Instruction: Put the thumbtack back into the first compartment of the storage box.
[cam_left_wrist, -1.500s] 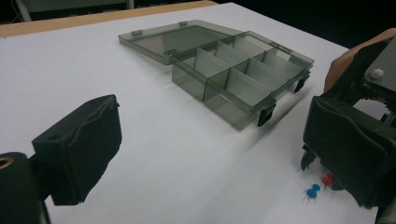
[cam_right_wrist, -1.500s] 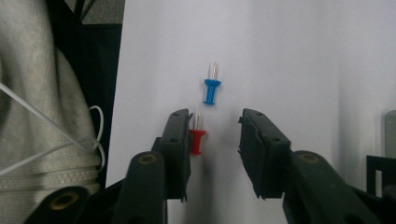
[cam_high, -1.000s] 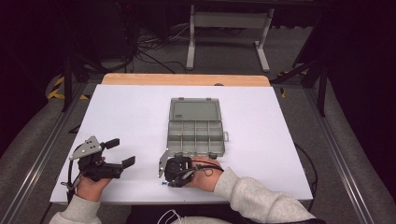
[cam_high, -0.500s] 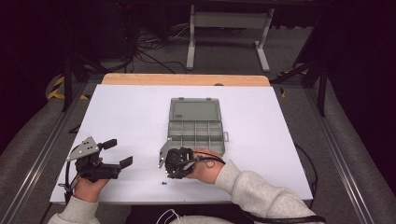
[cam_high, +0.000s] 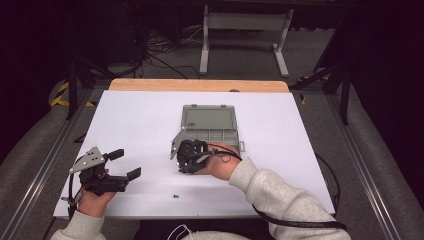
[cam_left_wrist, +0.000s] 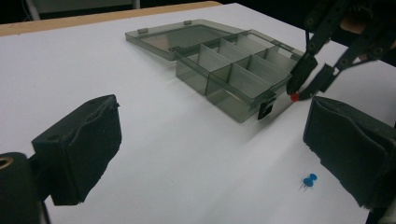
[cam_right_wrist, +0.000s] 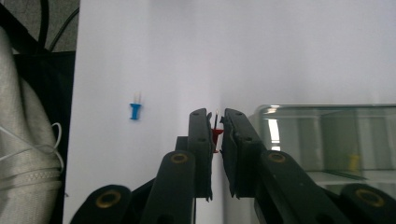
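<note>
We have our right gripper (cam_right_wrist: 216, 133) pinching a small red plastic push pin (cam_right_wrist: 216, 135) between its black pads, held just at the near corner of the open, smoky-grey translucent plastic compartment box (cam_high: 210, 125) on the white counter (cam_high: 140, 125). Our left gripper (cam_left_wrist: 210, 154) rests well apart on the counter's left side, its padded jaws spread with nothing between them.

The grip on the red pin looks thin: we judge only its head is caught, with the metal point poking out past the pads. If we tilt or bump the box wall (cam_left_wrist: 243, 100) on the way over, the pin could twist loose and bounce onto the counter or into the wrong compartment. A yellow pin (cam_right_wrist: 355, 162) already sits in one cell. A small blue plastic push pin (cam_left_wrist: 308, 180) lies loose near the counter's front edge, and a sweeping sleeve could knock it off.
</note>
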